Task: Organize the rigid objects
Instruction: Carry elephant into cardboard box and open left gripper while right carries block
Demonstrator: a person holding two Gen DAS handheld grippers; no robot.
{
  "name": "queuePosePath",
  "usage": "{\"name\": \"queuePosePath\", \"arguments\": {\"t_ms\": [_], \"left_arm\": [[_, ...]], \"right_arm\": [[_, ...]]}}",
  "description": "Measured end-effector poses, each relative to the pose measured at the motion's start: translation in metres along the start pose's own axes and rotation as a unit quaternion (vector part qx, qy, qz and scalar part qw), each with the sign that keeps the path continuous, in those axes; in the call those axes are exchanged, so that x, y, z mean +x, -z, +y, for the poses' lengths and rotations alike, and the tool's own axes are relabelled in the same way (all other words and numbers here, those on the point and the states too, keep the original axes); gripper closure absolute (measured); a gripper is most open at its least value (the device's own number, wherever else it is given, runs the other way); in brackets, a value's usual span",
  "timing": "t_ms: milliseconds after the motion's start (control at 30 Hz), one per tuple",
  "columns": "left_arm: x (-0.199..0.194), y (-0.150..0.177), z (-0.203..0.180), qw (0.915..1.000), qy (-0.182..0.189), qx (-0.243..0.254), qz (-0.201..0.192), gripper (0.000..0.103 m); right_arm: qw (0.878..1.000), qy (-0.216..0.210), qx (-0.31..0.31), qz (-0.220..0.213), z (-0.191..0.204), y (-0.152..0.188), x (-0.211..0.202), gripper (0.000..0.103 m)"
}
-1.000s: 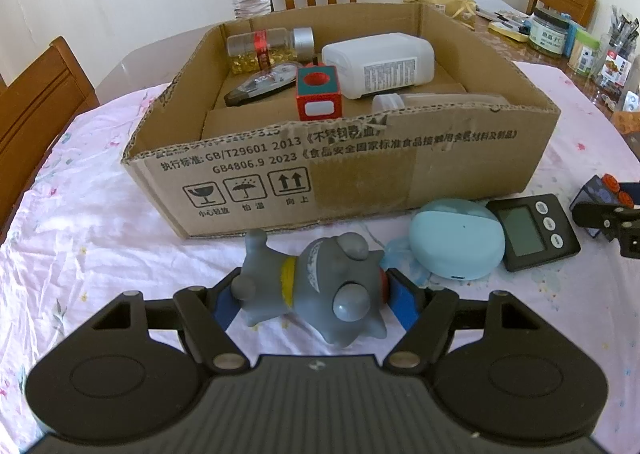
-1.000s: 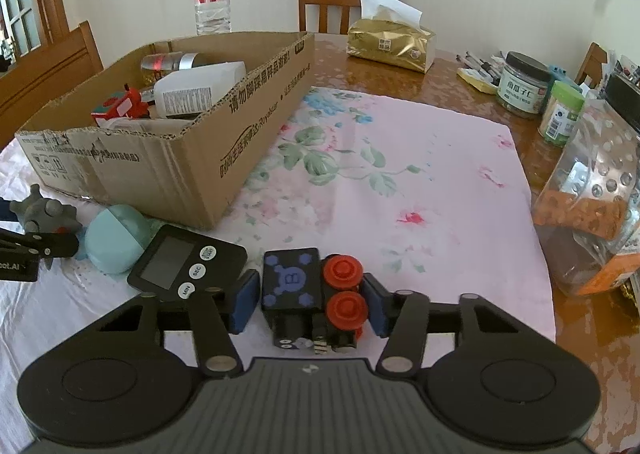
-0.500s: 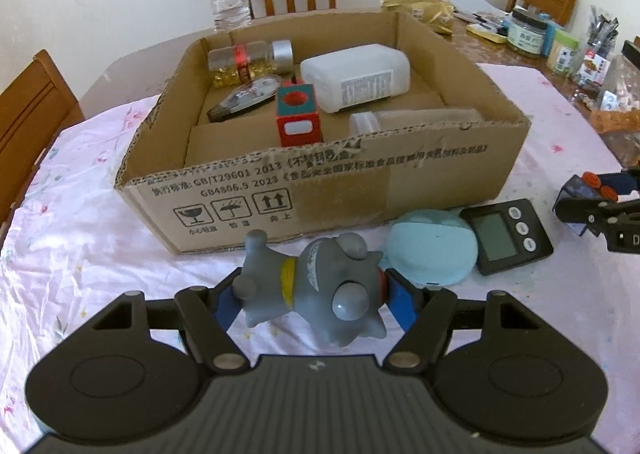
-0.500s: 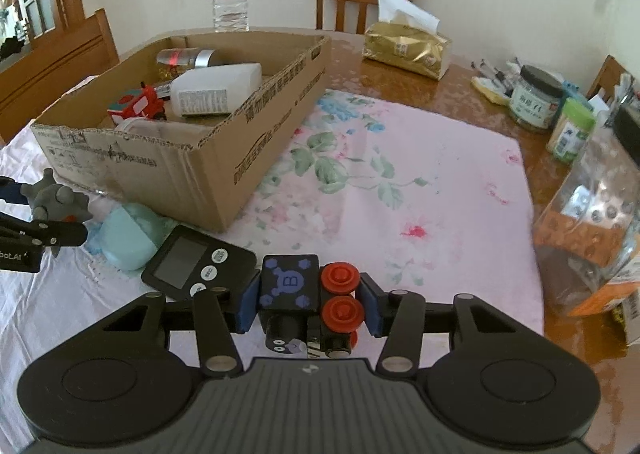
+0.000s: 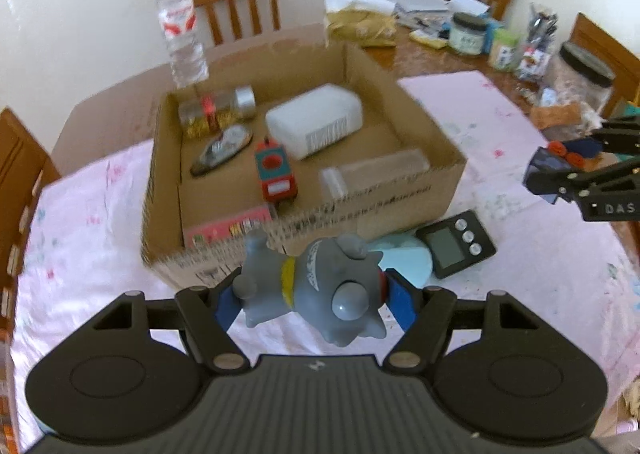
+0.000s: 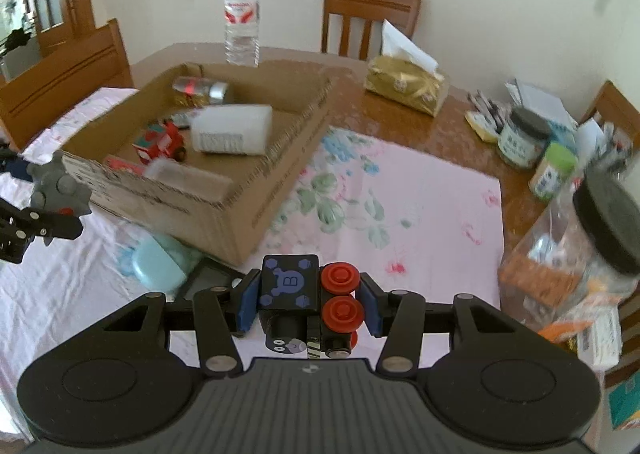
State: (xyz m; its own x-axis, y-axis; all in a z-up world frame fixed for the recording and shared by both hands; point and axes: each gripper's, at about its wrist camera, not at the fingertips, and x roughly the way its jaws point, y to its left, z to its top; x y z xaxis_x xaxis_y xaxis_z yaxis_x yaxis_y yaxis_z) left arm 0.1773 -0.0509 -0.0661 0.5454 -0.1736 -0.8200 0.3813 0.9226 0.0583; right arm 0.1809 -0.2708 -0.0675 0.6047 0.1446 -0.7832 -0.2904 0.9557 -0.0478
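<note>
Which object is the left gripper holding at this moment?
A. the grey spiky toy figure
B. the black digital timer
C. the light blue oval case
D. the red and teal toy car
A: the left gripper has its blue pads pressed on either side of the grey spiky toy figure, lifted clear of the tablecloth in front of the cardboard box.

left gripper body: black plastic, showing a ribbed grey-black top plate with a small pale logo at its front edge
left side housings: two rounded black lobes, each bearing a shallow round disc
linkages: angular black arms with silver screws at the pivots
pads: blue, flat
right gripper: looking the same build, black with blue pads
marking: white letters "das" showing on the right gripper's side
</note>
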Motion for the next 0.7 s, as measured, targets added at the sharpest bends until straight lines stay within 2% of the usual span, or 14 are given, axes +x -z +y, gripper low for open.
{"name": "queuePosePath", "arguments": {"t_ms": [133, 267, 600, 667, 700], "left_arm": [[-0.011, -0.015, 0.013, 0.9997, 0.008, 0.01, -0.02, 0.031], [-0.008, -0.027, 0.03, 0.9991, 0.0, 0.016, -0.038, 0.031], [0.032, -0.052, 0.076, 0.9983, -0.023, 0.011, -0.052, 0.031], [0.04, -0.057, 0.083, 0.998, -0.027, 0.006, -0.058, 0.029], [0.043, -0.059, 0.086, 0.9978, -0.025, 0.002, -0.062, 0.023]], "right_arm": [[1.0, -0.006, -0.007, -0.011, 0.011, -0.017, -0.01, 0.048], [1.0, -0.014, -0.015, -0.024, 0.028, -0.035, -0.016, 0.048], [0.999, -0.008, -0.032, -0.037, 0.065, -0.07, -0.008, 0.048], [0.999, -0.005, -0.033, -0.036, 0.07, -0.075, -0.005, 0.048], [0.999, -0.003, -0.031, -0.035, 0.072, -0.078, -0.002, 0.048]]}}
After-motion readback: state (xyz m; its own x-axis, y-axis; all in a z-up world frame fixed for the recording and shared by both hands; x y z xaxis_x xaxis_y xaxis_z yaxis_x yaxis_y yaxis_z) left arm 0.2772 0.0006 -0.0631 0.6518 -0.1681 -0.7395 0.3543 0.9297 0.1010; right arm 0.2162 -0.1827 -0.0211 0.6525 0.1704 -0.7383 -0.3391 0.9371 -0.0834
